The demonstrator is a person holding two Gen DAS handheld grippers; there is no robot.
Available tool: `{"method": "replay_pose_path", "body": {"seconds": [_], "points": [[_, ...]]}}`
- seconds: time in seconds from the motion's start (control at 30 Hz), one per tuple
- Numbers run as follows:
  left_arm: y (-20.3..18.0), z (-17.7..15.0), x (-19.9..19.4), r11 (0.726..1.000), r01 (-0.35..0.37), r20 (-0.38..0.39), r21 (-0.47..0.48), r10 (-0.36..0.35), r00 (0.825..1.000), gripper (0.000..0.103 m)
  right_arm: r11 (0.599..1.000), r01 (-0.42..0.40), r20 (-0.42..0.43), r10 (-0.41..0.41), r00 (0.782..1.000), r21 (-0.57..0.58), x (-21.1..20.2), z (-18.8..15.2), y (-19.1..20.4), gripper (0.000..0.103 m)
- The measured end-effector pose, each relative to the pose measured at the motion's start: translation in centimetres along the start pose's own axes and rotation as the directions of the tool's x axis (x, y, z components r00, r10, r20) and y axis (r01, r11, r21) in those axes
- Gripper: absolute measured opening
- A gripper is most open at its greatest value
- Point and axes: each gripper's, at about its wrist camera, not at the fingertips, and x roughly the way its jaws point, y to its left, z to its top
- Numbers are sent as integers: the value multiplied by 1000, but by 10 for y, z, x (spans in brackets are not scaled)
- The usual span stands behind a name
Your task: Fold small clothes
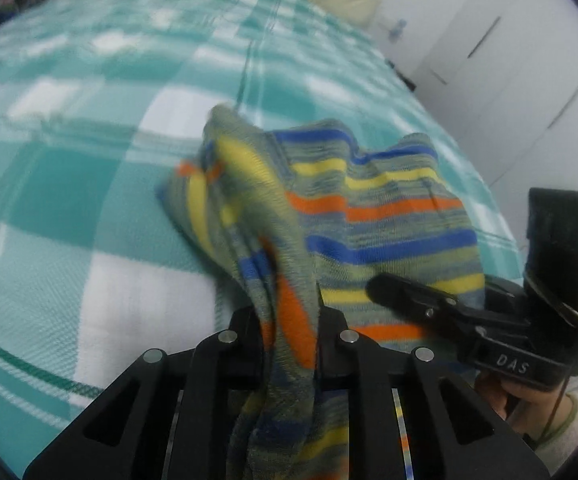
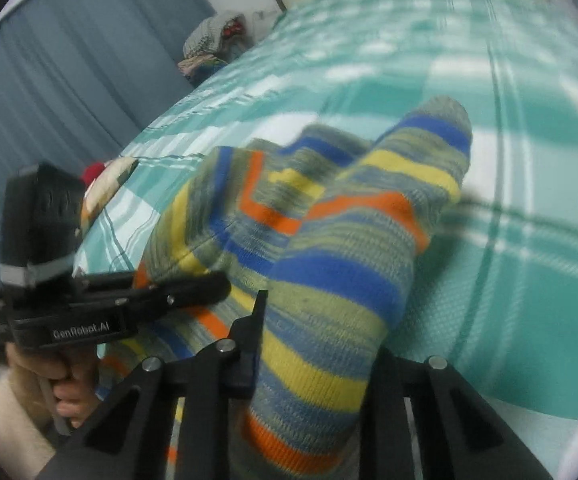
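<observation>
Hanging between the two tools above the bed, the striped sock (image 1: 369, 208) fills the middle of both views, its bands of blue, yellow and orange on a grey-green knit slightly blurred. In the left wrist view the left gripper (image 1: 289, 332) at the bottom centre is closed on a bunched fold of the sock, which runs down between its black fingers and out of the bottom of the frame; the rest of the fabric spreads up and to the right. The right gripper (image 1: 393, 292) enters from the lower right of that view with its tip against the sock's lower edge, a hand (image 1: 505, 392) under it. In the right wrist view the right gripper (image 2: 313, 344) at the bottom centre is clamped on a thick band of the sock (image 2: 329, 240), whose rounded end points toward the upper right. The left gripper (image 2: 209, 288) reaches in from the left of that frame and meets the fabric. The checked teal and white bedspread (image 1: 69, 180) lies below, with grey curtains (image 2: 69, 80) at the upper left of the right wrist view.
</observation>
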Motion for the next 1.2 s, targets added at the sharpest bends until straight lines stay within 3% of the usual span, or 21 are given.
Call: {"method": "replay_pose_path", "body": {"seconds": [0.1, 0.23, 0.3, 0.33, 0.37, 0.4, 0.43, 0.5, 0.6, 0.67, 0.8, 0.9, 1.0, 1.2], "points": [[-30, 10, -24, 999, 13, 68, 42, -16, 998, 16, 998, 14, 74, -10, 997, -58, -43, 12, 9, 21], [-79, 28, -47, 990, 76, 131, 118, -91, 987, 17, 997, 14, 136, -4, 991, -72, -101, 34, -6, 21], [-99, 36, -34, 986, 87, 127, 140, -105, 986, 27, 999, 15, 146, -8, 989, -48, -121, 41, -25, 22], [-106, 37, -18, 988, 67, 107, 141, -82, 991, 44, 1000, 0, 127, 3, 992, -16, -125, 44, -41, 24], [-108, 36, -5, 990, 31, 90, 141, -44, 995, 71, 999, -6, 90, 2, 996, 34, -125, 43, -62, 26], [-109, 29, 15, 988, -64, 69, 141, 55, 996, 79, 997, 38, 68, -43, 997, 74, -123, 37, -80, 40], [-107, 20, 24, 983, -122, 59, 138, 115, 992, 79, 988, 126, 55, -132, 990, 91, -128, 26, -99, 67], [-100, -3, 31, 974, -175, 40, 140, 171, 984, 79, 948, 304, 15, -307, 952, 97, -134, -4, -127, 85], [-90, -32, 10, 955, -257, 76, 150, 248, 966, 87, 902, 421, -12, -421, 907, 95, -154, -52, -141, 85], [-96, -46, -7, 936, -318, 119, 153, 302, 946, 99, 876, 475, -11, -476, 879, 80, -167, -75, -133, 86], [-114, -72, -31, 924, -364, 155, 115, 345, 926, 100, 856, 515, 9, -516, 857, 35, -189, -108, -97, 97], [-121, -94, -35, 926, -374, 134, 45, 366, 921, 100, 870, 493, 35, -493, 870, 13, -203, -141, -61, 100], [-130, -122, -44, 911, -412, 137, 7, 407, 903, 102, 878, 478, 72, -477, 876, 0, -212, -167, -28, 100], [-142, -152, -22, 866, -488, 132, 106, 474, 871, 102, 868, 494, 34, -495, 868, 46, -192, -197, -25, 101]]}}
